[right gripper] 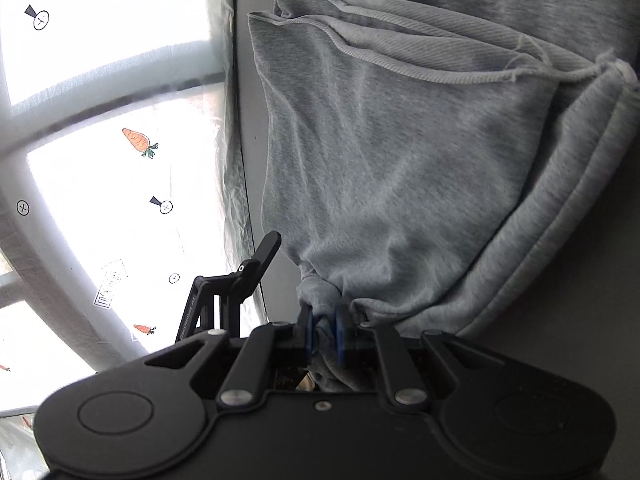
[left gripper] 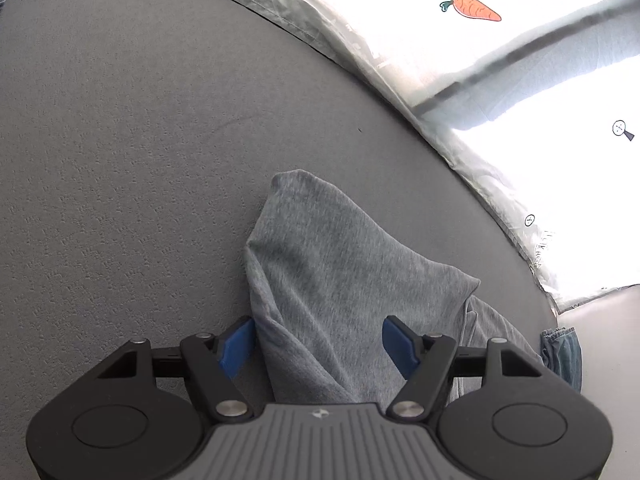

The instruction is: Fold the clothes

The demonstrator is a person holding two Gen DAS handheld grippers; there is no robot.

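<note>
A light grey sweatshirt-like garment (left gripper: 340,272) lies on a grey textured surface (left gripper: 120,160), one rounded fold pointing away from me. My left gripper (left gripper: 318,344) stands wide over its near part, with cloth between the blue pads (left gripper: 234,346); I see no pinch, so it reads as open. In the right wrist view the same garment (right gripper: 400,160) hangs stretched, its ribbed hem (right gripper: 400,64) at the top. My right gripper (right gripper: 323,336) is shut on a bunched corner of it. A black finger of the left gripper (right gripper: 266,254) shows to the left.
A white sheet printed with carrots (left gripper: 468,6) borders the grey surface on the far right, with crumpled clear plastic (left gripper: 304,12) along its edge. A piece of blue denim (left gripper: 560,356) lies at the right edge. The grey surface stretches bare to the left.
</note>
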